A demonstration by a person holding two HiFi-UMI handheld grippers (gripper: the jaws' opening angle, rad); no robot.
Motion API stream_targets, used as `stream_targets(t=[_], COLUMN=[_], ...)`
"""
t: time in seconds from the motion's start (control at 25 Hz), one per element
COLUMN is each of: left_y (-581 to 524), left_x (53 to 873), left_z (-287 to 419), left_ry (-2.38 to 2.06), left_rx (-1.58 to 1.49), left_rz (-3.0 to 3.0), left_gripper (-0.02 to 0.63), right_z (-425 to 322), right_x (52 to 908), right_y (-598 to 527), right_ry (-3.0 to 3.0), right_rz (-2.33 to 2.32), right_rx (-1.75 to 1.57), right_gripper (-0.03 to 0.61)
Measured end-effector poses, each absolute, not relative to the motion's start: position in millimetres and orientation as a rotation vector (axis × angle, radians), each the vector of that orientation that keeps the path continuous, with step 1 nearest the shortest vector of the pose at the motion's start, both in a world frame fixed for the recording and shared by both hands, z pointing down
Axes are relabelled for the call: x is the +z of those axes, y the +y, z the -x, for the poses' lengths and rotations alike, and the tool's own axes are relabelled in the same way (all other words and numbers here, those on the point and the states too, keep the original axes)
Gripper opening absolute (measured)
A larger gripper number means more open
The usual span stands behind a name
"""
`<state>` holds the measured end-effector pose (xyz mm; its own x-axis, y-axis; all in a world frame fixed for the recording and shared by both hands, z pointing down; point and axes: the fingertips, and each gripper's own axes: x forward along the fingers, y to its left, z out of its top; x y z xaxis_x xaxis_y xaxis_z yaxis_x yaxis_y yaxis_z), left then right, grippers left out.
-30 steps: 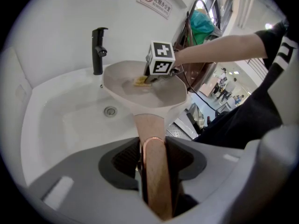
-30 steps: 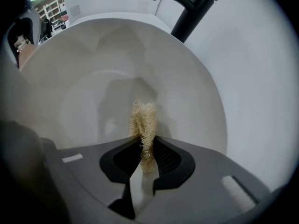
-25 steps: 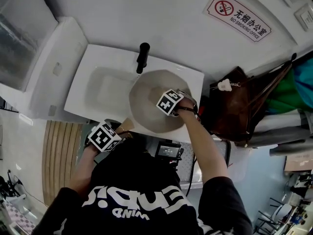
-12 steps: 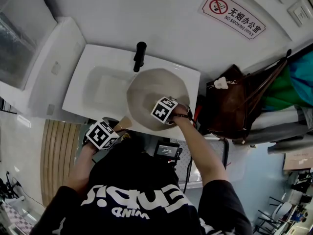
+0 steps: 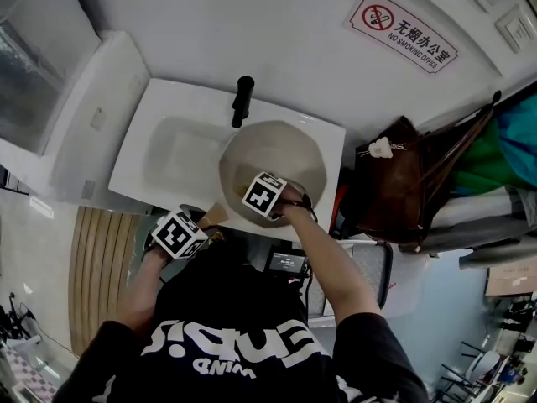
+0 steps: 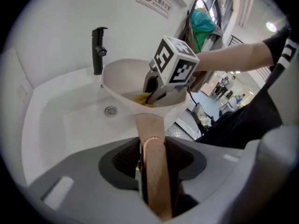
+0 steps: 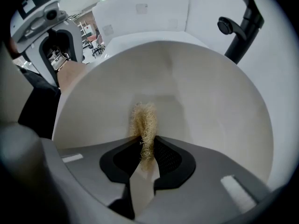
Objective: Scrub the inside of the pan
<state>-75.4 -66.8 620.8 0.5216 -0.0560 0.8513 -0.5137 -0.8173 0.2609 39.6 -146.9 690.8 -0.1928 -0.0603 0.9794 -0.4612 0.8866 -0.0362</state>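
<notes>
A cream pan (image 5: 281, 149) is held over the white sink, its wooden handle (image 6: 150, 127) running back between the jaws of my left gripper (image 6: 152, 158), which is shut on it. In the head view that gripper (image 5: 208, 218) sits at the pan's near left. My right gripper (image 7: 145, 149) points down into the pan (image 7: 205, 97) and is shut on a tan fibrous scrubber (image 7: 144, 121), whose tuft touches the pan's floor. From the left gripper view the right gripper (image 6: 156, 90) stands in the pan's near side under its marker cube.
The white sink (image 5: 159, 120) has a black faucet (image 5: 242, 99) at its back edge, close to the pan's far rim. A brown bag (image 5: 394, 183) stands to the right of the basin. A no-smoking sign (image 5: 407, 28) hangs on the wall.
My right gripper has slid with the scrubber from the pan's right side to its near left part. The left gripper and the pan have stayed put.
</notes>
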Motion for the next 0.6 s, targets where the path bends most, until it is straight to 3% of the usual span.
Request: stream_targets(t=[0.24, 0.6], left_y=[-66, -66], left_x=[625, 625], left_z=[77, 78], left_ry=[-0.453, -0.436], left_rx=[1.251, 1.231], left_rz=[-2.262, -2.26], left_gripper=[0.166, 0.166], right_z=[-36, -91], right_x=[689, 687], right_y=[-182, -221], right_ry=[-1.774, -1.658], right_rz=[-0.534, -0.671], right_rx=[0.341, 0.282], right_gripper=[0.075, 0.075])
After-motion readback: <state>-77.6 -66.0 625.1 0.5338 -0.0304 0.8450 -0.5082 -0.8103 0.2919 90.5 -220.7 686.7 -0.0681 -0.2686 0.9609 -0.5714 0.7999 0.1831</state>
